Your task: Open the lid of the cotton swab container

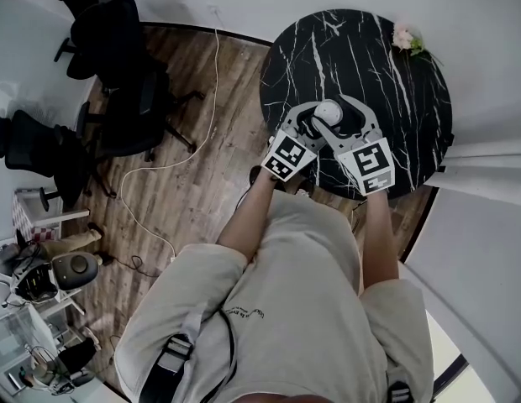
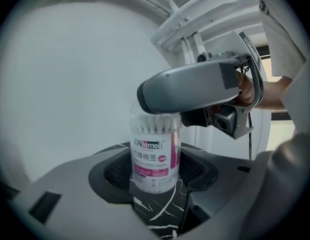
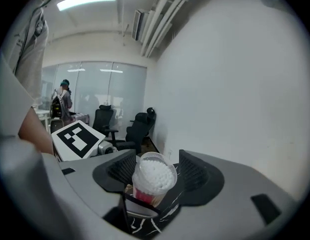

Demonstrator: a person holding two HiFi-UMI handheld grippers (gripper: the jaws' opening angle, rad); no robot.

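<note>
The cotton swab container (image 1: 328, 112) is a clear tub with a pink label, standing upright on the black marble table (image 1: 378, 74). In the left gripper view its lower half (image 2: 155, 156) sits between my left gripper's pads, and the left gripper (image 2: 155, 176) is shut on it. My right gripper (image 2: 195, 91) comes in from above and its grey finger hides the tub's top edge. In the right gripper view I look down on the white swab tips through the clear lid (image 3: 154, 175), with the right gripper (image 3: 156, 171) closed around that top.
A small bunch of pink flowers (image 1: 407, 39) lies at the table's far edge. Black office chairs (image 1: 118, 65) and a white cable (image 1: 214, 82) are on the wooden floor to the left. A person (image 3: 62, 99) stands far back in the room.
</note>
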